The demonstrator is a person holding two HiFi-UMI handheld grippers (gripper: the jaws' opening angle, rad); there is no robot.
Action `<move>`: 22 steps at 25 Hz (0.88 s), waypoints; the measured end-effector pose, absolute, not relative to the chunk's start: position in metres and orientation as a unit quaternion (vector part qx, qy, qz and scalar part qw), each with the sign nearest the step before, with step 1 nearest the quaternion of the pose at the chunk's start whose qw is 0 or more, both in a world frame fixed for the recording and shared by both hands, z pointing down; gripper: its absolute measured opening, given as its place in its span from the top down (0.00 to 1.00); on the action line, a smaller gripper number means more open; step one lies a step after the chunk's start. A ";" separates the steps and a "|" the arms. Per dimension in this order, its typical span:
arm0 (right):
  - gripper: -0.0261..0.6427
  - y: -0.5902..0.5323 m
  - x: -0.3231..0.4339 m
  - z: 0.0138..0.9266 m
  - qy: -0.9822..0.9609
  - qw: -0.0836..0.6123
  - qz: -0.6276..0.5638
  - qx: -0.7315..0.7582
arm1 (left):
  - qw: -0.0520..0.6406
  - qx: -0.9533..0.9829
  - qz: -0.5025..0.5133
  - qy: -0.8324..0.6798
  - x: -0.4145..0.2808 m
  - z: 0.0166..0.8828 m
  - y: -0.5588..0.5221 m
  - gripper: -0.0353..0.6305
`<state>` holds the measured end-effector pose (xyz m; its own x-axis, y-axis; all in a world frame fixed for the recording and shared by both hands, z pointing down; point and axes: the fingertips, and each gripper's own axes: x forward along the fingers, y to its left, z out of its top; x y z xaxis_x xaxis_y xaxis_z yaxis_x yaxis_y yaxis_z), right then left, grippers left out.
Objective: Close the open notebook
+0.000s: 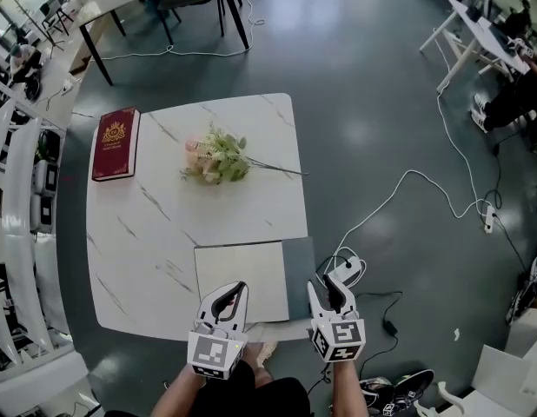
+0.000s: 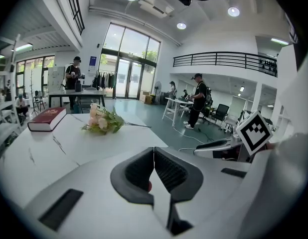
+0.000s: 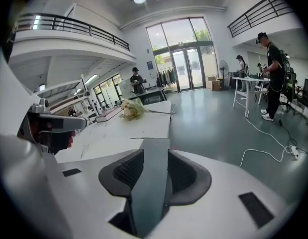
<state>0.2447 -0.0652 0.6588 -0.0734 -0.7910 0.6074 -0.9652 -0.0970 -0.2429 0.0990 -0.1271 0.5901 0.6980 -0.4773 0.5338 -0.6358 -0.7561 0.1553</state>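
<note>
Left gripper [image 2: 154, 151] jaws closed, thin white page [image 2: 160, 199] pinched between ribbed dark pads. Right gripper [image 3: 155, 152] jaws apart, flat grey cover [image 3: 153, 183] between them, not clamped. Notebook [image 1: 242, 281] lies open at near right corner of white marble-look table [image 1: 138, 250], cover along the right edge. Tabletop beyond is free up to flower bunch [image 1: 215, 159] and red hardback book [image 1: 116, 142] at far left. Smooth grey-green floor [image 1: 381, 129] to the right, white cable [image 1: 407, 181] on it.
</note>
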 end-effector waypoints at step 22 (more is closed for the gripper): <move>0.62 -0.067 0.231 0.721 -0.655 0.126 0.449 0.595 | 0.179 0.903 0.233 -0.314 0.099 0.610 -0.136 0.91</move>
